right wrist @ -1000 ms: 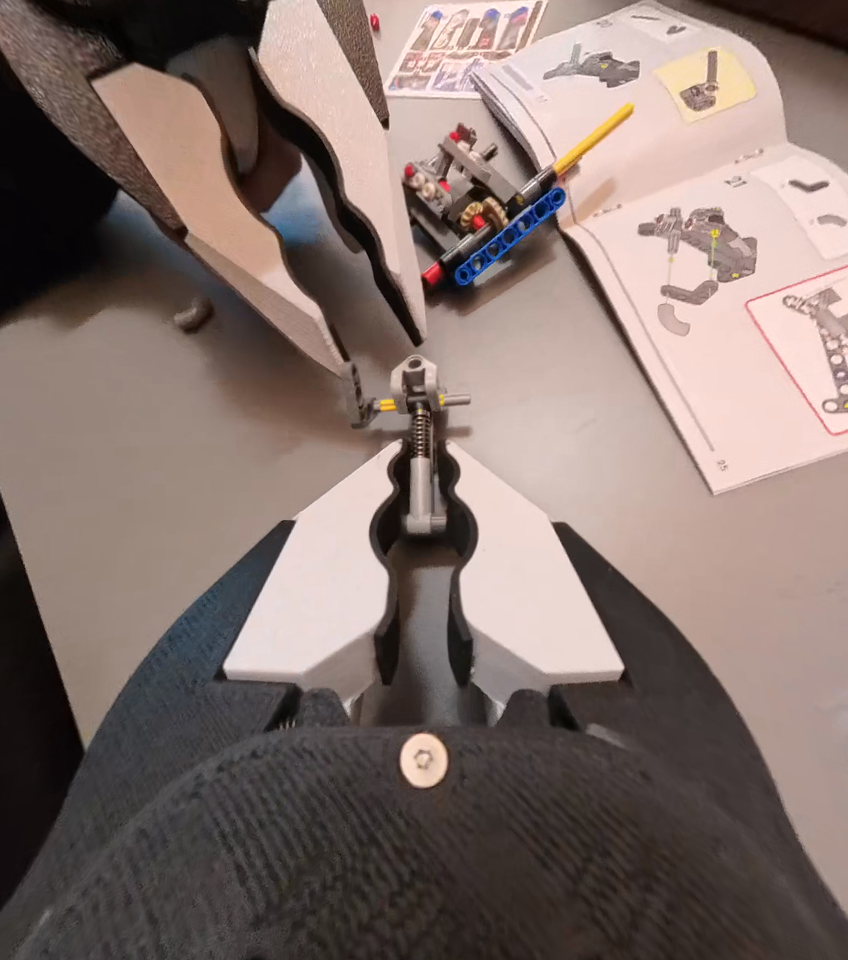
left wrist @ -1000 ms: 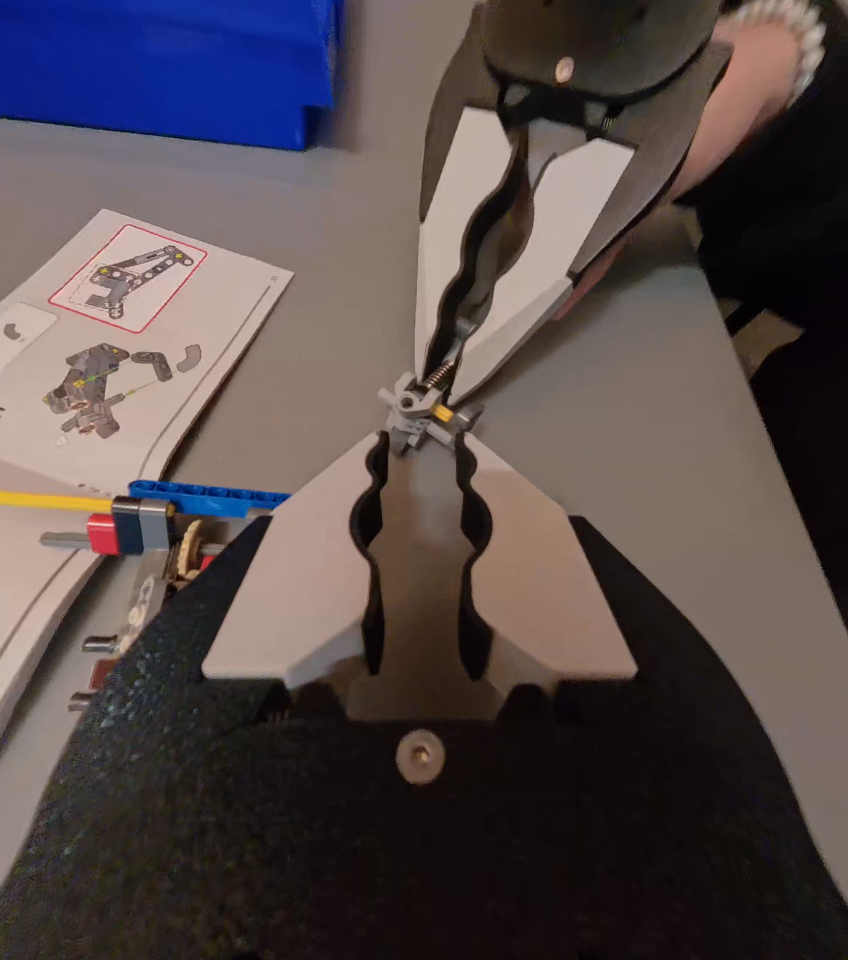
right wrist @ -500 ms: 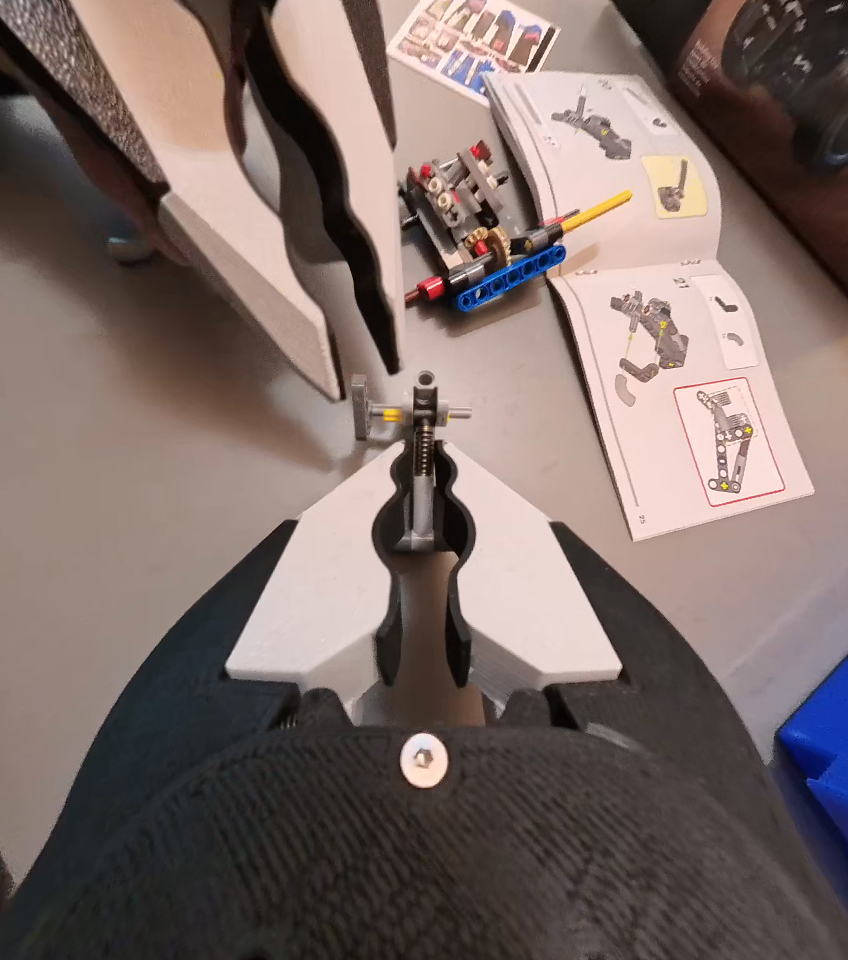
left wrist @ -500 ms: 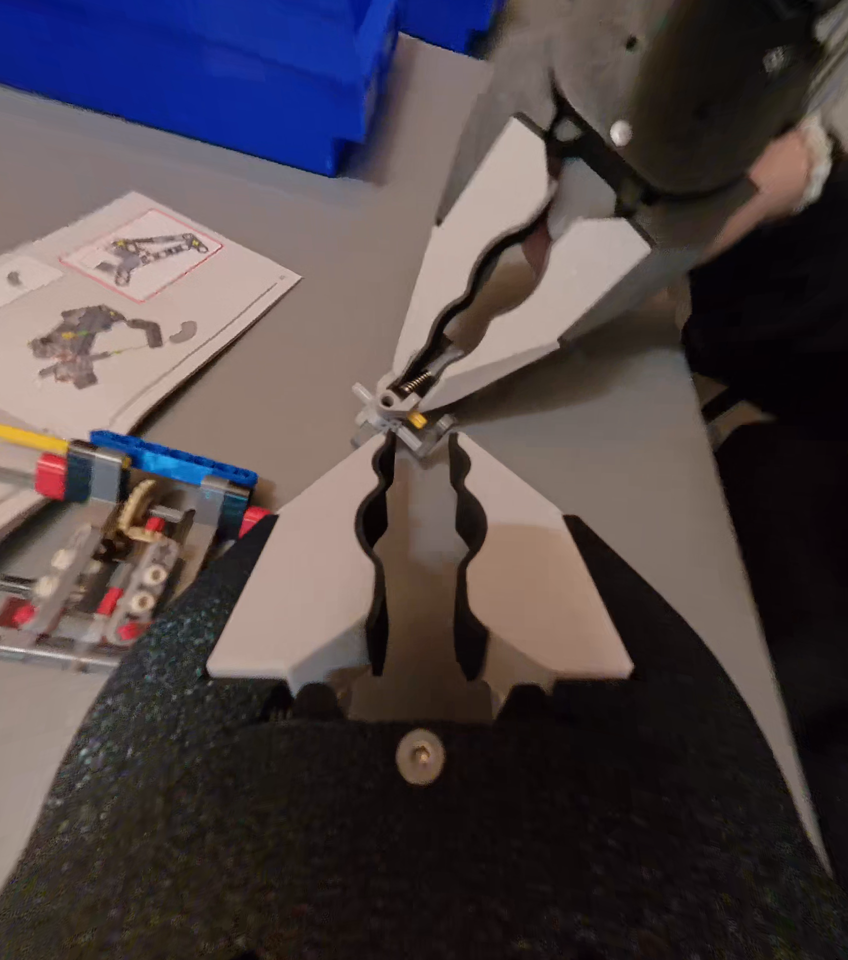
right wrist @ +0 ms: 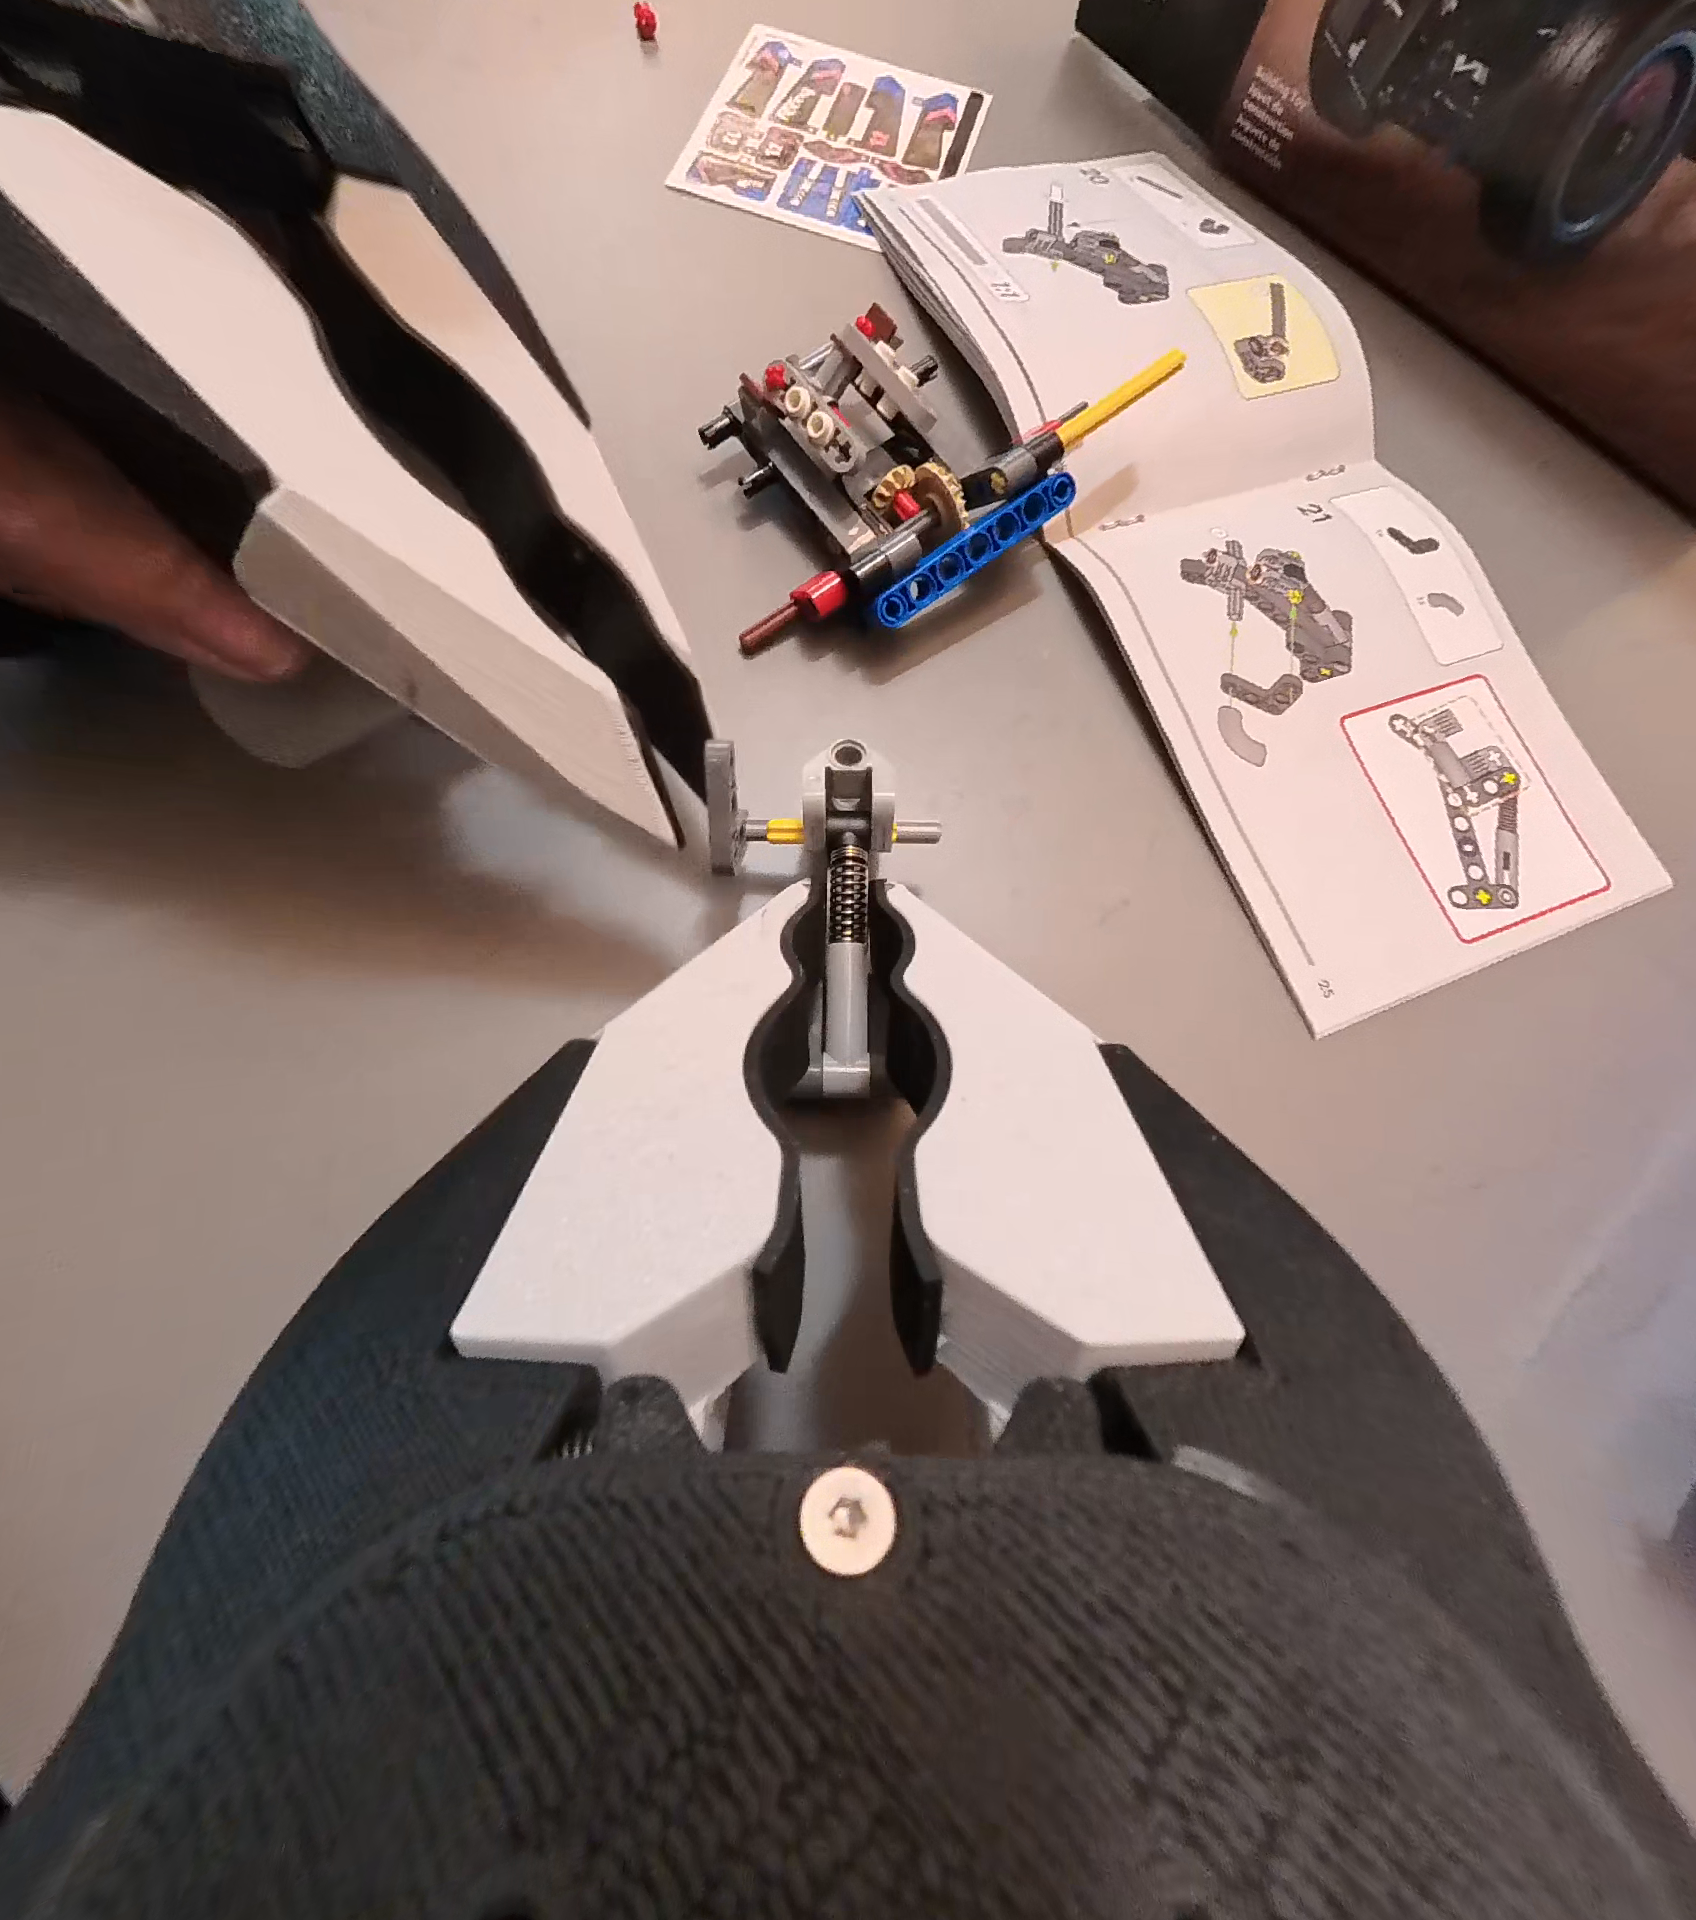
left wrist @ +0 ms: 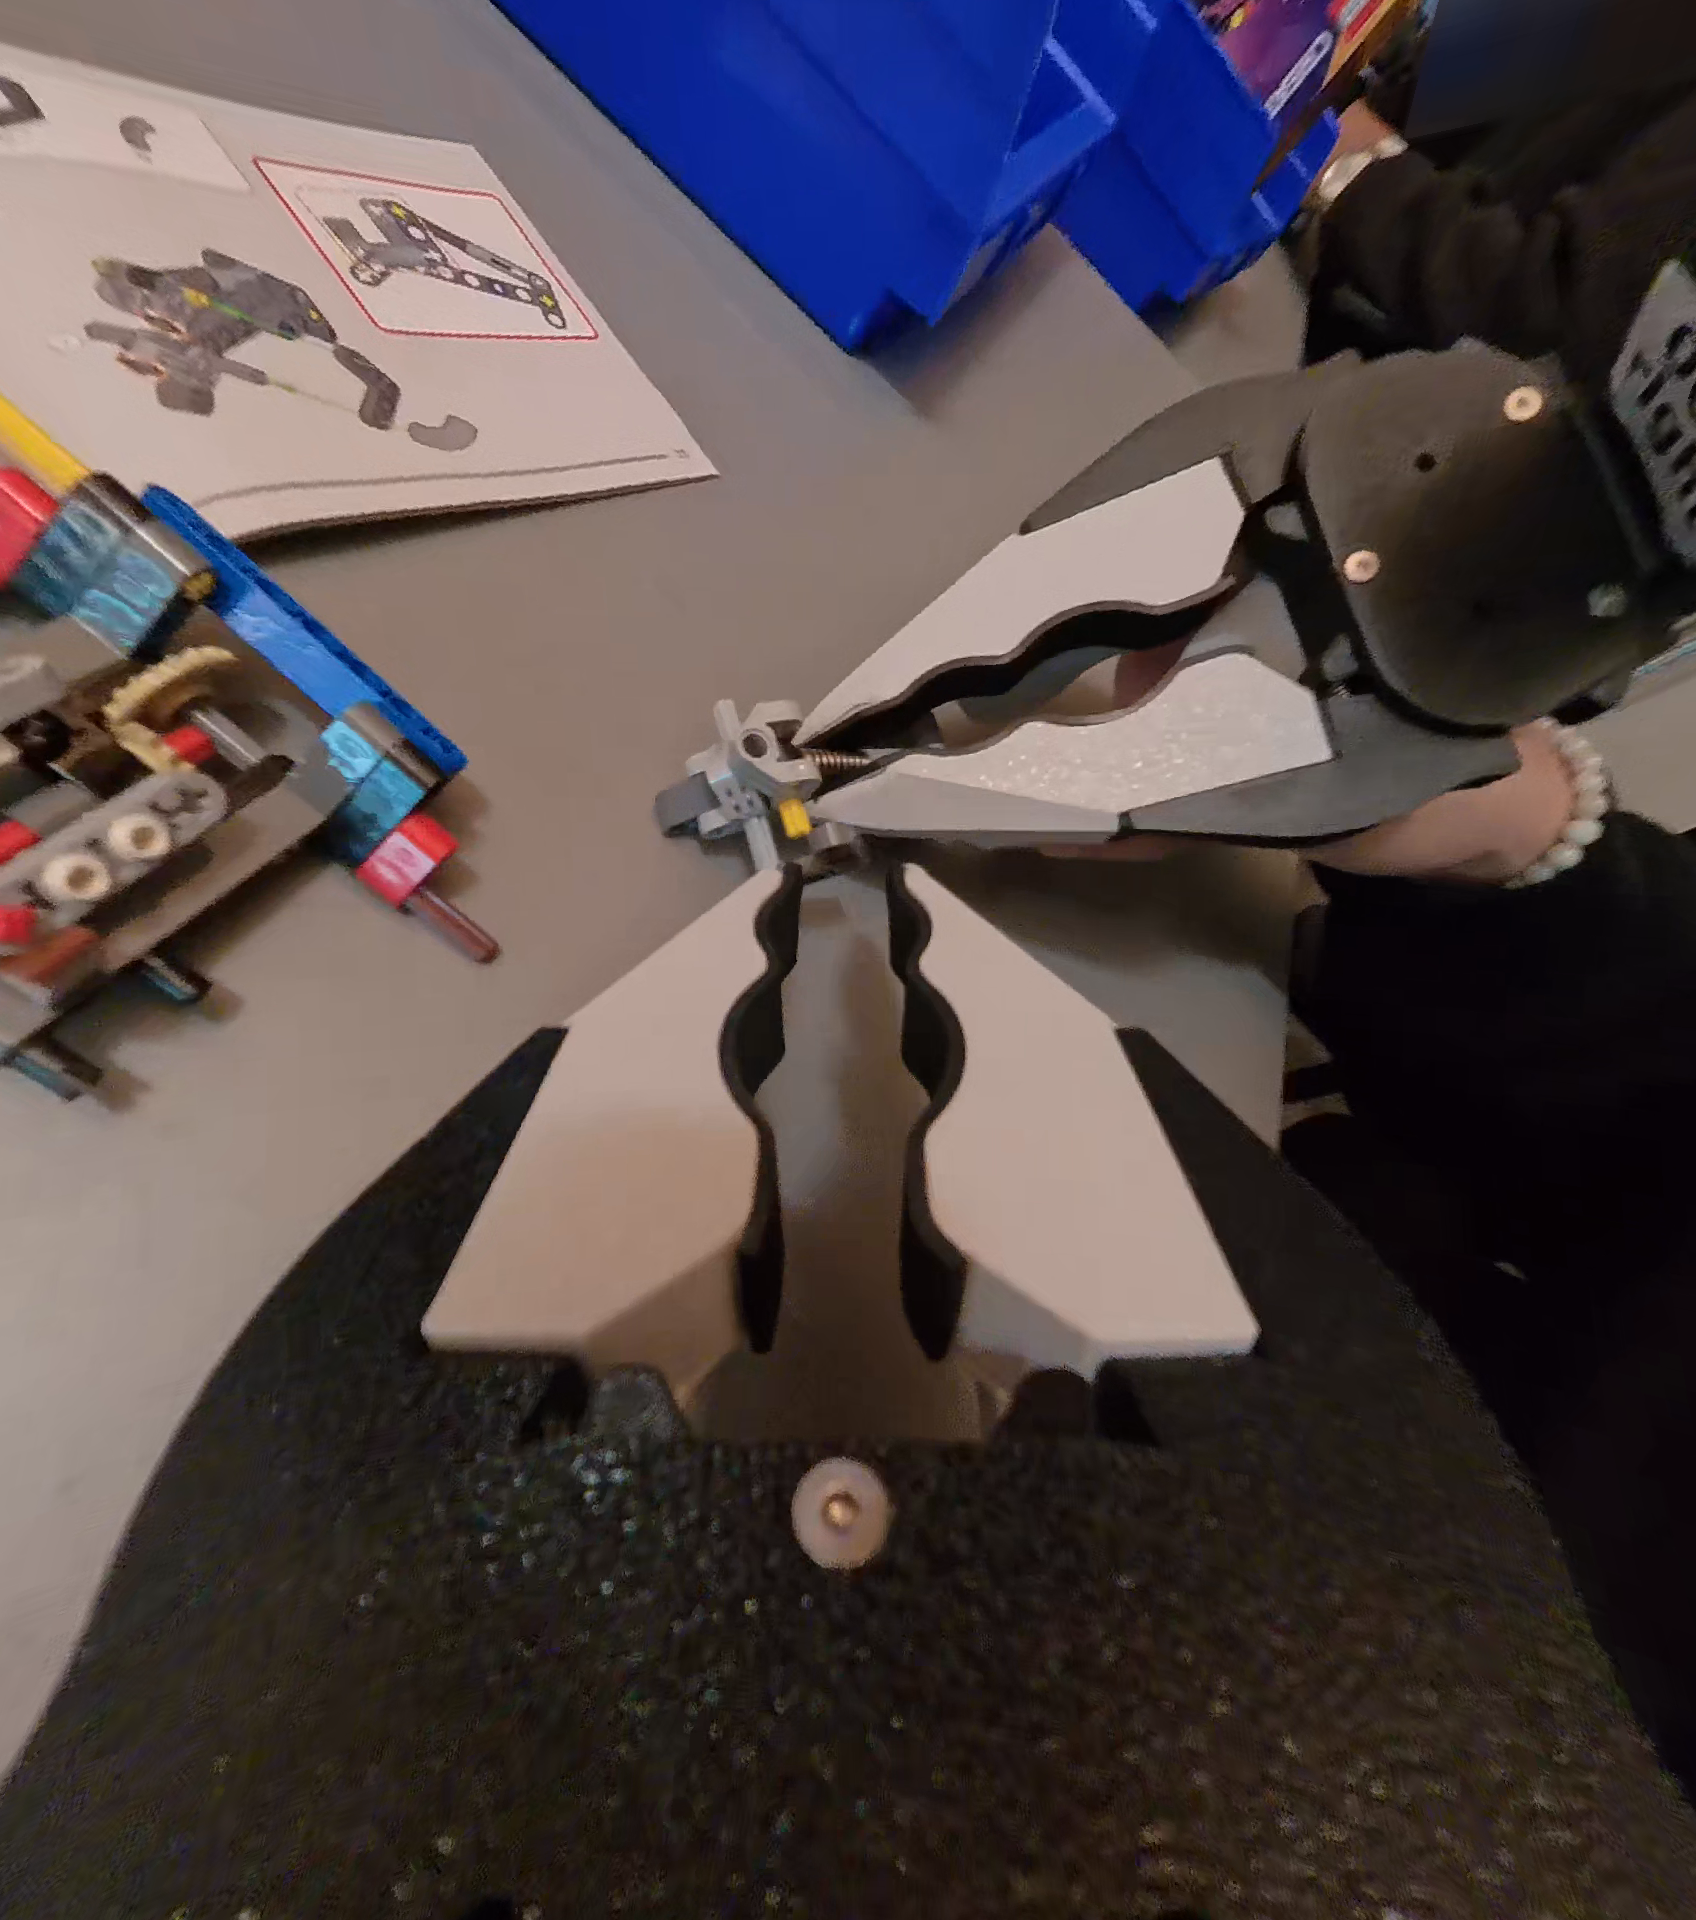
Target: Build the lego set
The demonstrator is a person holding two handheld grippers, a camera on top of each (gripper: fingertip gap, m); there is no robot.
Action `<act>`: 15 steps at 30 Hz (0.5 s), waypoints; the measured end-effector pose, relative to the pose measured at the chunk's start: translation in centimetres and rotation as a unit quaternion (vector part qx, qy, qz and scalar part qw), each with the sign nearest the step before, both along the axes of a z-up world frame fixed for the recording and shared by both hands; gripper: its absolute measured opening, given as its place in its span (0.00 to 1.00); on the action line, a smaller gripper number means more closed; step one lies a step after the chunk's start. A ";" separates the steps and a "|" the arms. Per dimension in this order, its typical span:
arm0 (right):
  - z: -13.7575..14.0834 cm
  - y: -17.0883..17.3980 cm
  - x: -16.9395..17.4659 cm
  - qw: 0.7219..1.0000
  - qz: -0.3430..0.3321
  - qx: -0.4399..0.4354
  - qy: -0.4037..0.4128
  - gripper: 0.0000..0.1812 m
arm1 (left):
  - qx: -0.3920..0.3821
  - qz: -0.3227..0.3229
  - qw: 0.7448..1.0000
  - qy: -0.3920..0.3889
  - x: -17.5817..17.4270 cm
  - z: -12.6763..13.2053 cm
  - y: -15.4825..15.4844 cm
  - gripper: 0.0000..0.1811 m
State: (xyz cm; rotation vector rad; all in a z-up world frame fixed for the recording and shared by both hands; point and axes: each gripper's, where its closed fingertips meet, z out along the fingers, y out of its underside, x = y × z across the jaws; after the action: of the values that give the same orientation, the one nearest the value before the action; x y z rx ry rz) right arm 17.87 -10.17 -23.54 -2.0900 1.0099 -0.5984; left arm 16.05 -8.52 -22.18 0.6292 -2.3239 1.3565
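right claw [right wrist: 849,904] pinching grey shock absorber [right wrist: 846,935], spring end forward, held over surface [right wrist: 200,1039] | left claw [left wrist: 839,883] spread, tips at grey plate [right wrist: 722,805] on the cross axle | chassis build [right wrist: 885,478] on surface beside open manual [right wrist: 1343,582]

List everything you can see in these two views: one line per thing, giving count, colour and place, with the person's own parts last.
Shock absorber: 1, grey with spring, in right gripper.
Axle: 1, grey with yellow bush, crosses absorber's head.
Small beam: 1, grey, on axle's end, at left gripper's tips.
Chassis: 1, grey, blue, red, on table beside booklet.
Booklet: 1, white, open.
Sticker sheet: 1, multicoloured, beyond the chassis.
Box: 1, dark, far right.
Bins: blue, count unclear, table's far edge.
Red piece: 1, far edge.
Table: 1, grey.
Left gripper: open.
Right gripper: shut on absorber.
Hands: 2, holding the grippers.
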 end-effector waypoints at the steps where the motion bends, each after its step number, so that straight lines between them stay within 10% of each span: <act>1: 0.0 0.0 0.0 1.000 0.000 -0.002 -0.004 0.03 | -0.006 0.004 1.000 0.010 0.0 0.0 -0.1 0.08; 15: 0.6 0.1 0.2 1.000 -0.009 0.001 -0.026 0.06 | -0.026 0.013 0.999 0.021 0.3 0.2 -0.6 0.03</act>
State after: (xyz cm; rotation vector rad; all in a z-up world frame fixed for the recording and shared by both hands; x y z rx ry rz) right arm 18.07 -10.03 -22.94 -2.0555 0.9989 -0.6582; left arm 16.31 -9.09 -22.00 0.6686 -2.2462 1.3977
